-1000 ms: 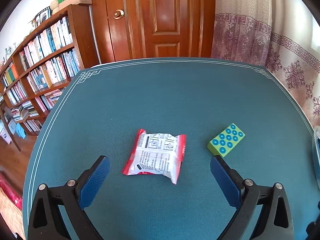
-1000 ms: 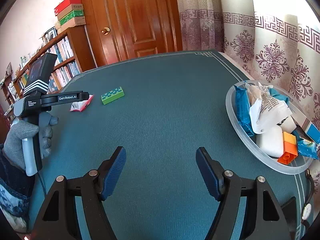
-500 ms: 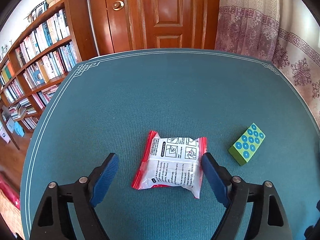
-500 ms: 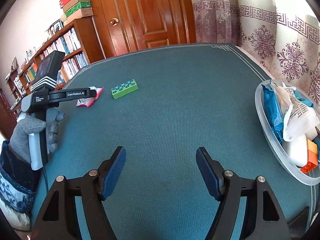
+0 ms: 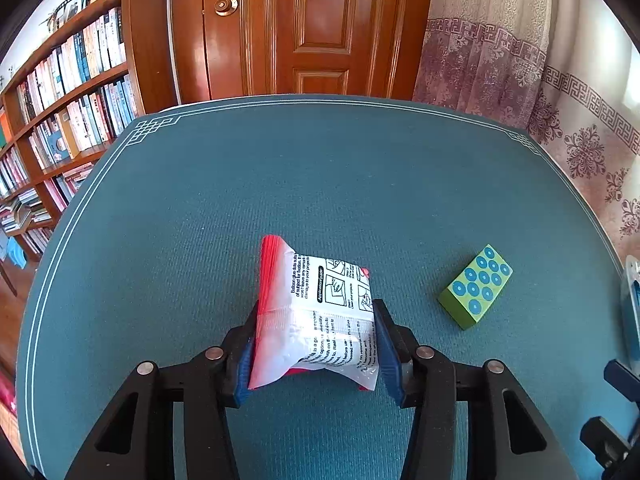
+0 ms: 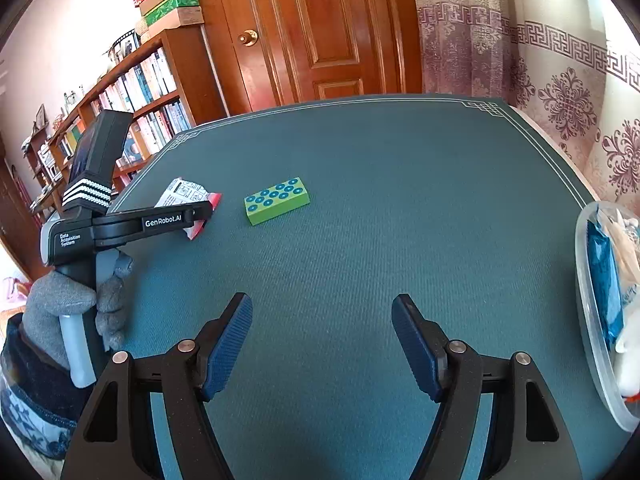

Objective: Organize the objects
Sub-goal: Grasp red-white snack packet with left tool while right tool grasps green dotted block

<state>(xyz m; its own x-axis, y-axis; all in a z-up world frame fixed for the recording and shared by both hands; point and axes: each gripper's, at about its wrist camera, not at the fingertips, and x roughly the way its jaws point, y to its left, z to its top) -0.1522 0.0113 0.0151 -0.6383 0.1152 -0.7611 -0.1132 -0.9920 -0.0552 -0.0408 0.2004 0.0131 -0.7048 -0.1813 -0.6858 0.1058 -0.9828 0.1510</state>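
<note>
Blue-padded jaws of the left gripper (image 5: 316, 344) are closing on a white-and-red packet (image 5: 320, 312), both pads already pressing its crumpled sides just above the green worktop (image 5: 320, 184). Right gripper (image 6: 322, 344) hovers with jaws spread and nothing between them. Farther out, right of the packet, a green block (image 5: 476, 286) with blue dots lies flat. A clear bowl (image 6: 588, 320) of packets sits at the right edge.
</note>
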